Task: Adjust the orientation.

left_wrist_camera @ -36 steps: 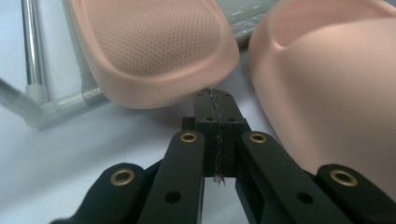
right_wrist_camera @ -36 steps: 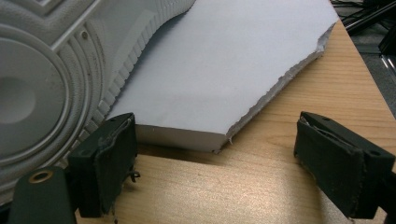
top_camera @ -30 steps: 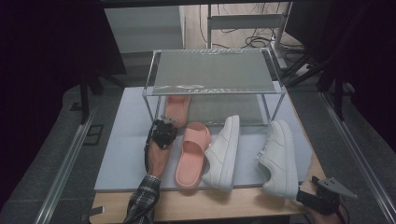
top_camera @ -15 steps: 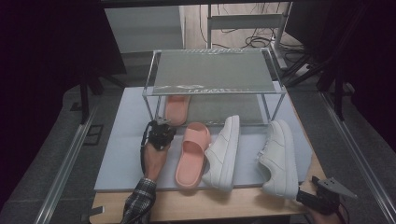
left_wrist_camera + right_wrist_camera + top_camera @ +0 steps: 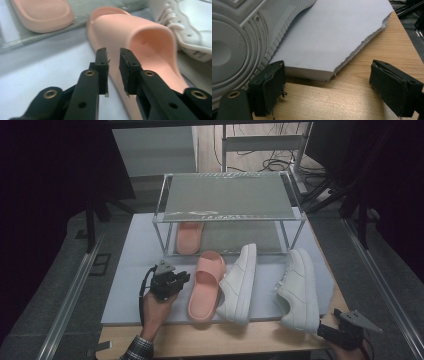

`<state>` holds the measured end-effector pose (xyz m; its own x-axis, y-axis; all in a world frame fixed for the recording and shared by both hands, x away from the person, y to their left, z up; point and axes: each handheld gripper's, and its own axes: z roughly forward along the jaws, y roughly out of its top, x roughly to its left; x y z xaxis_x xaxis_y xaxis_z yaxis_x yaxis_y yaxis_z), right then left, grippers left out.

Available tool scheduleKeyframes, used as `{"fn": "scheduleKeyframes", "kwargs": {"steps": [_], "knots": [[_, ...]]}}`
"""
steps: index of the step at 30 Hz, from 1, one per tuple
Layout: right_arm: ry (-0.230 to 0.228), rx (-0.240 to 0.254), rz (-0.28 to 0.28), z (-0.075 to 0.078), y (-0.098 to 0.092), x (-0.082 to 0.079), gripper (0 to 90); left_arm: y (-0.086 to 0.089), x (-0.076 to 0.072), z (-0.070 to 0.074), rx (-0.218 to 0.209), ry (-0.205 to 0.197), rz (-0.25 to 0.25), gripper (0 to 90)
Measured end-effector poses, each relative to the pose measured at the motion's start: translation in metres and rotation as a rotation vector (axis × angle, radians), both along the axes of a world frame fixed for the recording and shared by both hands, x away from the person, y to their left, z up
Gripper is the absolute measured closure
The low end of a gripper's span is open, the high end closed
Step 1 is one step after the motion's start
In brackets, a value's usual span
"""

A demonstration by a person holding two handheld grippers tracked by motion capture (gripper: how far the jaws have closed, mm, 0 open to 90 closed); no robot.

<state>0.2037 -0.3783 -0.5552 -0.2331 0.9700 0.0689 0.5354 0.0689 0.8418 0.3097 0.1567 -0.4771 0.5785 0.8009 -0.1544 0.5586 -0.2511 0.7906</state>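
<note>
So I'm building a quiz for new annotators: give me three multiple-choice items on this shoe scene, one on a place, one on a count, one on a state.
1. Where does the far pink slide lie?
A on top of the rack
B under the rack
C on the floor

2. How many white sneakers?
A one
B two
C three

3. The left claw is:
A slightly open, empty
B clamped on a sneaker
C holding a cable

B: it lies beneath the shelf.
B: one beside the near pink slide, another farther right.
A: a narrow gap, nothing between.

Pink slide [image 5: 140, 50] looks like smooth matt foam, table [image 5: 367, 82] is bare wood, white board [image 5: 332, 37] has a rough torn edge (foamy).
</note>
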Motion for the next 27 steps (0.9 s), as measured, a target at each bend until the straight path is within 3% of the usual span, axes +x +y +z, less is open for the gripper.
{"fn": "scheduleKeyframes", "kwargs": {"steps": [4,8,12,17,27], "knots": [[0.000,0.000,0.000,0.000,0.000,0.000,13.3,-0.013,0.002,-0.004,0.019,-0.005,0.011,65.7],[0.000,0.000,0.000,0.000,0.000,0.000,13.3,-0.025,0.010,-0.010,0.048,-0.002,0.033,65.2],[0.000,0.001,0.000,0.000,0.000,0.000,13.2,-0.031,0.017,-0.013,0.064,0.005,0.063,71.2],[0.000,0.001,0.000,0.000,0.000,0.000,13.3,-0.027,0.020,-0.010,0.055,0.007,0.090,78.5],[0.000,0.001,0.000,0.000,0.000,0.000,13.3,-0.025,0.025,0.000,0.078,0.001,0.114,83.2]]}}
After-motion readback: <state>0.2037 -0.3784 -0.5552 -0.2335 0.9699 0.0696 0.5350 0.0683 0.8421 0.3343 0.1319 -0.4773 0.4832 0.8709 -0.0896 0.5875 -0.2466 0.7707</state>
